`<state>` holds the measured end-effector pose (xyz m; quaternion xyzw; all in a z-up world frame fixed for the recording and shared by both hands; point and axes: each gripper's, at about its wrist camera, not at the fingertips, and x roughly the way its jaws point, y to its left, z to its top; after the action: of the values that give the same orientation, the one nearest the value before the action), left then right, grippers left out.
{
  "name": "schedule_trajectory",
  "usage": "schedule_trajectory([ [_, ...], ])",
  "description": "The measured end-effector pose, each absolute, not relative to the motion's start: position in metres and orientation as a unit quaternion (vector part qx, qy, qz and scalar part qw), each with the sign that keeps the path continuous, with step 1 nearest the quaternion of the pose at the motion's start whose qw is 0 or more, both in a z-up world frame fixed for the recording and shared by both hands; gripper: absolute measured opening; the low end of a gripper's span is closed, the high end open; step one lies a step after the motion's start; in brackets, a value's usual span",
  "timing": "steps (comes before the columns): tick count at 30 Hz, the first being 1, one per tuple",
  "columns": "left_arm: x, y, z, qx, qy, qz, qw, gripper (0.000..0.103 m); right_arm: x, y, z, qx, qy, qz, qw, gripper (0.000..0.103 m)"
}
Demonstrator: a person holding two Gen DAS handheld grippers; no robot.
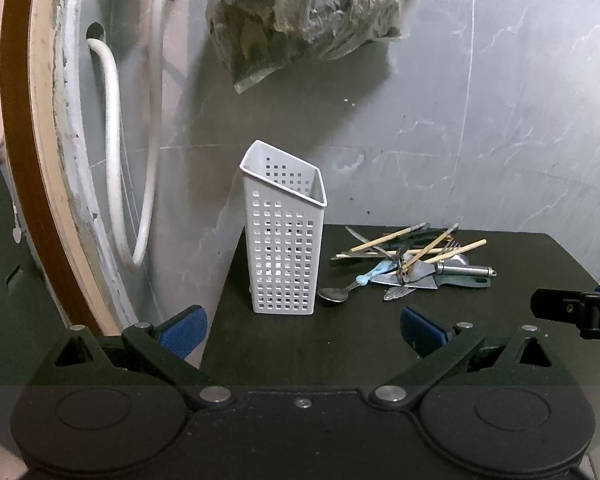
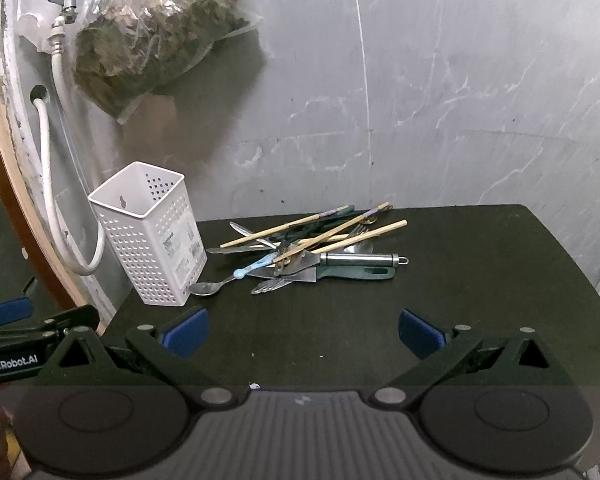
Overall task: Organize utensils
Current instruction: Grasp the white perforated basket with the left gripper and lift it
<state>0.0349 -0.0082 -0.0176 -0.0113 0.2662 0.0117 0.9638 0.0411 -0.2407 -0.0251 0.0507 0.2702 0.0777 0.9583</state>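
left claw (image 1: 303,330) spread | right claw (image 2: 304,332) spread | caddy (image 2: 148,236) beside utensil pile (image 2: 312,252) | hose (image 1: 112,152) behind

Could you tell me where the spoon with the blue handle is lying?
In both views the spoon lies on the dark table, between the white holder and the utensil pile.

a dark table (image 2: 440,320) stands against a grey wall. at its back left corner a white perforated holder (image 2: 150,236) stands upright, empty as far as can be seen. just beside it lies a spoon (image 2: 216,285), at the edge of a heap of utensils (image 2: 312,252): chopsticks, forks, knives, tangled together.
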Motion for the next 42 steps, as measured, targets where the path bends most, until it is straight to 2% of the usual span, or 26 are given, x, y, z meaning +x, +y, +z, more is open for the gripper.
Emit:
schedule_trajectory([
  [13,0.07,-0.027,-0.035,-0.012,0.284,0.093,0.954,0.102,0.085,-0.274,-0.028,0.006,0.296,0.127,0.947,0.103],
  [26,0.132,-0.044,-0.037,0.019,0.252,0.169,0.953,0.102,0.125,-0.31,-0.044,-0.035,0.332,0.195,0.922,0.103],
  [37,0.2,-0.016,-0.054,0.035,0.257,0.123,0.958,0.102,0.146,-0.286,-0.055,0.0,0.36,0.109,0.927,0.103],
  [42,0.208,-0.005,-0.06,0.027,0.254,0.068,0.965,0.102,0.143,-0.26,-0.061,0.01,0.376,0.068,0.924,0.103],
])
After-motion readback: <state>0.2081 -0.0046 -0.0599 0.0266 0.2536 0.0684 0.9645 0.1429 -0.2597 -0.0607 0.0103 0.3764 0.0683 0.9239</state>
